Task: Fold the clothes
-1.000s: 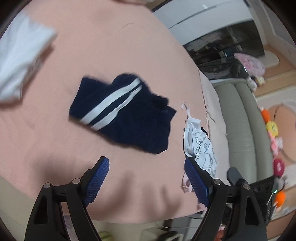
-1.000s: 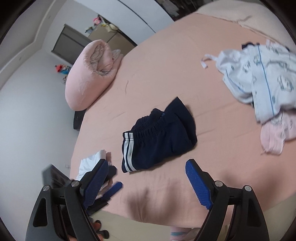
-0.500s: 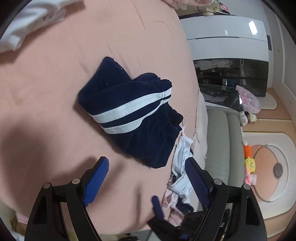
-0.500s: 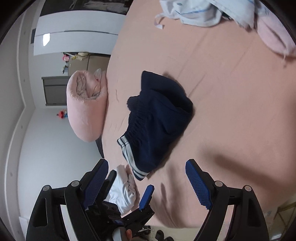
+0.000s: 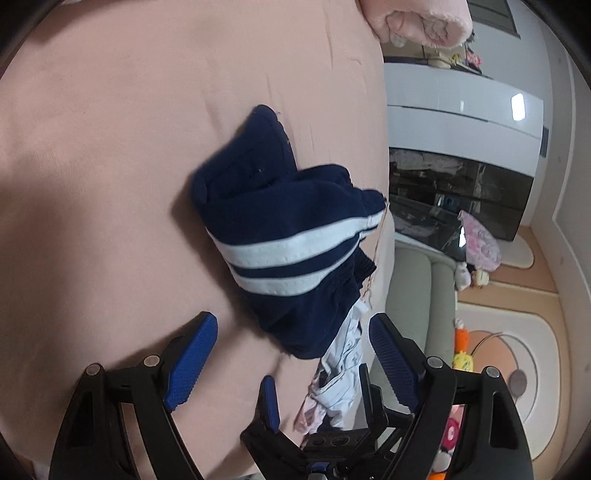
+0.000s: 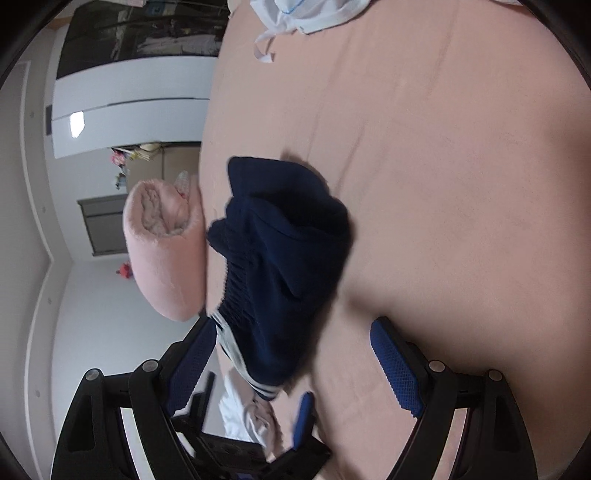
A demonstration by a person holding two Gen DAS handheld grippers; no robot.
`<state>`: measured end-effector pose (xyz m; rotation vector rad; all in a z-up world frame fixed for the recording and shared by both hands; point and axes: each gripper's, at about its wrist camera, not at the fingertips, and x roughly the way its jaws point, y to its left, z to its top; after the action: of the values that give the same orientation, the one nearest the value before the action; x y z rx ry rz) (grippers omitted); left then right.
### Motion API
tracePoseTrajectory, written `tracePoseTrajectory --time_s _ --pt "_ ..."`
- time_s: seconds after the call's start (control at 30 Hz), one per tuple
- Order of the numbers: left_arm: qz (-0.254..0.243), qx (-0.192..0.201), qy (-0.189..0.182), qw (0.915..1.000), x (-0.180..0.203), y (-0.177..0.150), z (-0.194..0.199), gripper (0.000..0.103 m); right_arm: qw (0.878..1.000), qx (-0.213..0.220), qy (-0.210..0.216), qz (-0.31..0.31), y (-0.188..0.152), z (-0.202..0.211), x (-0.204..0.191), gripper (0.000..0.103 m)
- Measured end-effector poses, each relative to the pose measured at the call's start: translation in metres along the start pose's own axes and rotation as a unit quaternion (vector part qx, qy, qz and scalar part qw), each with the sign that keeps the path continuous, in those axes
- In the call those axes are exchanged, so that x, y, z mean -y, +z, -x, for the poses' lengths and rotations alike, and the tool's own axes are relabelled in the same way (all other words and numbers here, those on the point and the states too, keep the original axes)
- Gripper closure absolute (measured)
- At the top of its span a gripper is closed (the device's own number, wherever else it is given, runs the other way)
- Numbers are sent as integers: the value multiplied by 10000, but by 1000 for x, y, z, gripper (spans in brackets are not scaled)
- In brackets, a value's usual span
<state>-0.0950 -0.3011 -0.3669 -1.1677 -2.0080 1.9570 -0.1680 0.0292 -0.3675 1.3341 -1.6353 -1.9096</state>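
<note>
A crumpled pair of navy shorts [image 5: 291, 236] with two white side stripes lies on the pink bed sheet [image 5: 110, 147]. My left gripper [image 5: 293, 334] is open, its blue pads either side of the shorts' near edge without touching it. From the opposite side, the right wrist view shows the same shorts [image 6: 284, 266] with the elastic waistband to the left. My right gripper [image 6: 295, 339] is open too, low over the striped hem, nothing pressed between its pads. Each gripper shows at the bottom of the other's view.
A white patterned garment [image 5: 343, 373] and a pink one hang at the bed's edge near the left gripper. A pale blue-trimmed garment [image 6: 310, 14] lies at the far end. A rolled pink blanket [image 6: 166, 251] sits beside the shorts. A white cloth [image 6: 247, 417] lies below them.
Both grippers have dropped toward the bed and rolled, so the shorts now appear larger and closer between the fingers. The shorts themselves have not moved. Both pairs of jaws stayed wide.
</note>
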Motion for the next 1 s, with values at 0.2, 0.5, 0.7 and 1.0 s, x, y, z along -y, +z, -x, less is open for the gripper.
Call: tracePoseTrajectory --time_s 0.2,0.5,0.7,1.0 --pt "-173 30 -58 9998 6 7 -8 19 9999 18 112 -44 9 -14 -8 3" --pt "-334 127 -187 9992 14 16 -20 19 9996 -45 274 -57 24 -34 -19 1" --pt "-452 199 -233 9985 21 22 -28 14 9983 -6 580 -25 30 -44 -23 0" --pt "-801 344 -68 9962 28 17 -32 12 9878 27 1538 -235 36 -52 -10 1"
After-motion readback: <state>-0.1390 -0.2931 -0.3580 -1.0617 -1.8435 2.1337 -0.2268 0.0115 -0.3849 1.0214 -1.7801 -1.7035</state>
